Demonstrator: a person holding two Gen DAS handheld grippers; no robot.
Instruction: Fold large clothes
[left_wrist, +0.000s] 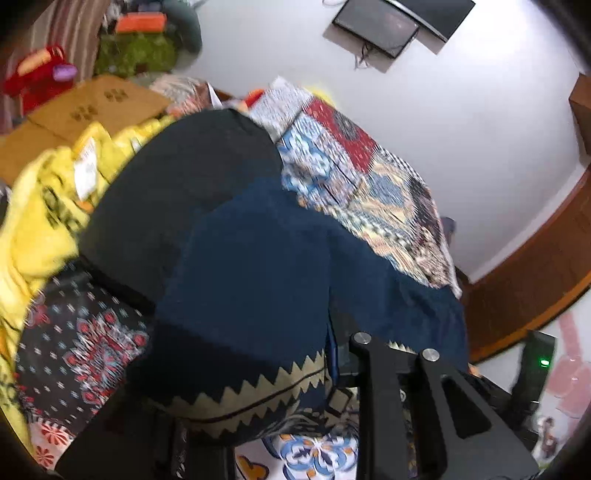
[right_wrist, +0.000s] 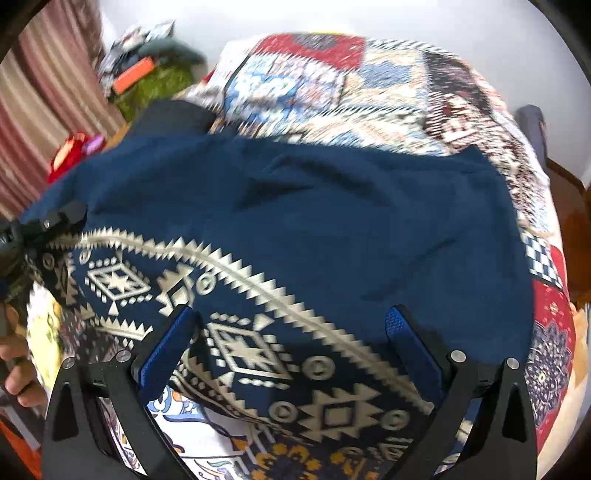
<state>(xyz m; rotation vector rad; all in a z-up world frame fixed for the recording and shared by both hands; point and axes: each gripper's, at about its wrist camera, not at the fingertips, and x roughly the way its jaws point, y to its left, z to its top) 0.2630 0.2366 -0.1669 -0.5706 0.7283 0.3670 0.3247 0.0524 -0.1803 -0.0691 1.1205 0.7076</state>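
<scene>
right claw (right_wrist: 291, 328): angled down, spread wide | over navy garment (right_wrist: 314, 206)

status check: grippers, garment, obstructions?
Right gripper open, hovering over the navy patterned garment. Left gripper at its edge, grip unclear. Garment lies on the patchwork bedspread; yellow cloth piled beside it.

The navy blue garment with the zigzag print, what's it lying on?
The navy garment lies on a patchwork bedspread, which shows beyond it and at its near edge. What the bedspread looks like directly beneath it is covered.
</scene>
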